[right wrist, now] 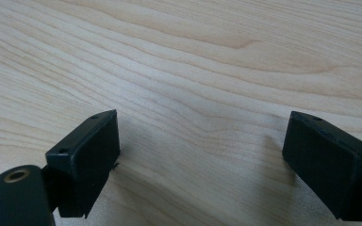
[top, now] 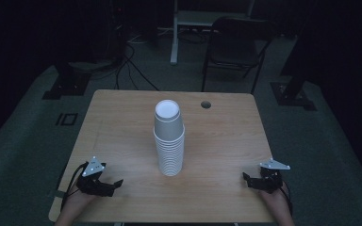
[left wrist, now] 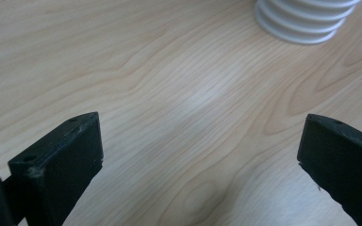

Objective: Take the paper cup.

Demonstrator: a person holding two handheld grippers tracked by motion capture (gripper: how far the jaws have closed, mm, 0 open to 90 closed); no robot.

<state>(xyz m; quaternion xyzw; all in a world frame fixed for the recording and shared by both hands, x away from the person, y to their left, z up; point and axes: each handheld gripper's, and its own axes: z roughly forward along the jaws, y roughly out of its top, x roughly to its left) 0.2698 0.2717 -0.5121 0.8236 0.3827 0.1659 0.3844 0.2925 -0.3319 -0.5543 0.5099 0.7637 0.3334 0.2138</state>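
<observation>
at mid-desk (top: 122, 122) we see a tall stack of white paper cups (top: 169, 141), upside down. left gripper (top: 107, 184) and right gripper (top: 253, 181) rest near the front edge, jaws apart, empty. we judge the cups light, crushable; grip gently at the top cup's sides.

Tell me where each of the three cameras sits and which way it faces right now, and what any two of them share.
High view: above the person's side, looking forward and down on the light wooden table, the upside-down stack of white paper cups, both hands, left gripper and right gripper.
Left gripper view: on the left gripper, low over the wood, jaws apart; the stack's base is shared with the high view.
Right gripper view: on the right gripper, facing wood, jaws apart.
</observation>
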